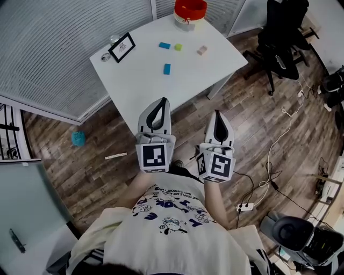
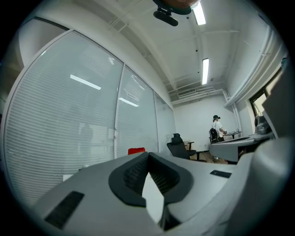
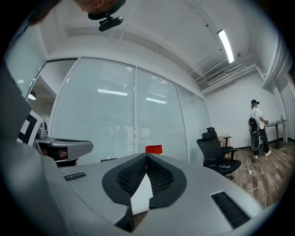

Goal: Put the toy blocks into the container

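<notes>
**A:** Your shirt (image 1: 166,217) sat nearest, with the left gripper (image 1: 160,101) and right gripper (image 1: 217,113) just beyond it. Were they holding anything?

**B:** No. You had both pairs of jaws closed tip to tip, with nothing between them.

**A:** And the blocks (image 1: 178,47)?

**B:** Loose on the table (image 1: 134,80), well ahead of the jaws, with the container (image 1: 190,9) beyond. I'd judge that no pickup had begun. You needed to step closer, open one gripper and lower it over the nearest blue block (image 1: 167,69).
</notes>
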A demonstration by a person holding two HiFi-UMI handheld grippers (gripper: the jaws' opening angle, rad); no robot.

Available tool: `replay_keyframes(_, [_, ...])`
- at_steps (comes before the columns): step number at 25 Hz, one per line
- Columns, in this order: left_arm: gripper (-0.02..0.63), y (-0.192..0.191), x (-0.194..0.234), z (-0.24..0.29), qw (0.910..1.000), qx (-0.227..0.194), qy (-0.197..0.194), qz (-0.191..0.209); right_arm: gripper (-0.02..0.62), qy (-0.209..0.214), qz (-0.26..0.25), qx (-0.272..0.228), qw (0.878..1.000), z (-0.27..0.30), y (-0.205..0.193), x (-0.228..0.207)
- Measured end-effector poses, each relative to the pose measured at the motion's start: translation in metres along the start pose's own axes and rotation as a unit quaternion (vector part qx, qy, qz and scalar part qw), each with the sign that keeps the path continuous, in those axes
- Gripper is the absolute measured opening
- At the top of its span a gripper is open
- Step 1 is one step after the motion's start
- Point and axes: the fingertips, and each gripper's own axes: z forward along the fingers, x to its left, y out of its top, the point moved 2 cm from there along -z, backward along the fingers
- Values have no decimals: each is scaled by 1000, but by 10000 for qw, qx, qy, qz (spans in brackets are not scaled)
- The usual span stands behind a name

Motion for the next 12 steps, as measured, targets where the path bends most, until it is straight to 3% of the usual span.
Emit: replay_keyframes(12, [32,-7,-42,-1,10000,59,-29,-39,26,94,89,69,9999,-15,-9,-32])
